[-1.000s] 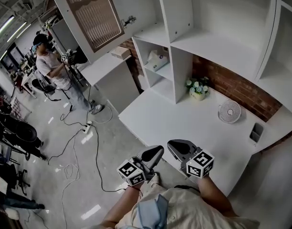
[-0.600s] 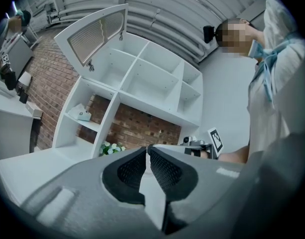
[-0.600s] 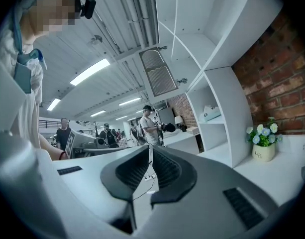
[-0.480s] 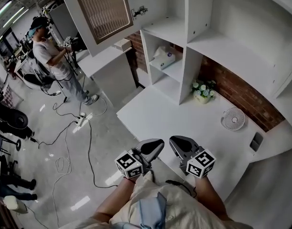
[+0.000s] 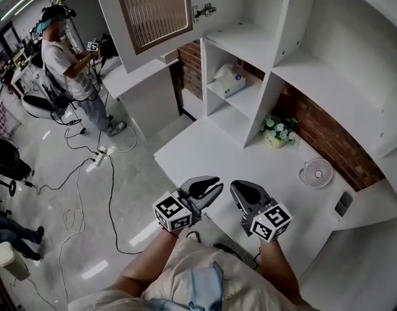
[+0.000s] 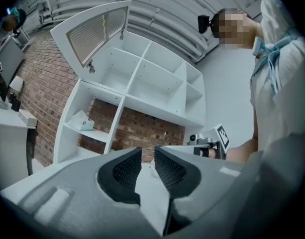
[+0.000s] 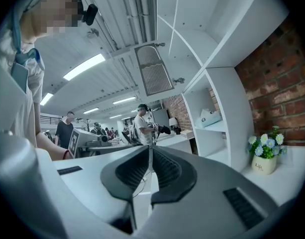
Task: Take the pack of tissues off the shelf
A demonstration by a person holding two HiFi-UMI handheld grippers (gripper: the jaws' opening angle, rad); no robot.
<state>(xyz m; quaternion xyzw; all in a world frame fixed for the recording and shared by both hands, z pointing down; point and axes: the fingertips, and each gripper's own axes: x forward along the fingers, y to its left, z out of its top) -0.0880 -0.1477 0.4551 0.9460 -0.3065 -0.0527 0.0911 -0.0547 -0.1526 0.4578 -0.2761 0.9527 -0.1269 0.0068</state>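
The pack of tissues (image 5: 227, 81) is a pale soft pack lying on the middle board of the white shelf unit (image 5: 245, 102), in its left compartment. It also shows in the left gripper view as a tissue pack (image 6: 82, 121) and in the right gripper view as a tissue pack (image 7: 210, 117). Both grippers hang side by side over the counter's near edge, far from the pack. My left gripper (image 5: 208, 188) (image 6: 148, 156) is opening, a narrow gap between its jaws and nothing in it. My right gripper (image 5: 240, 190) (image 7: 150, 153) is shut and empty.
On the white counter (image 5: 204, 151) stand a small flower pot (image 5: 276, 129), a little white fan (image 5: 317, 172) and a dark box (image 5: 343, 203). A slatted cabinet door (image 5: 153, 11) hangs open above. A person (image 5: 62, 57) stands at the left; cables (image 5: 101, 157) lie on the floor.
The head view has swung so the shelf sits closer and more central. Both grippers have crept forward a little, still side by side.
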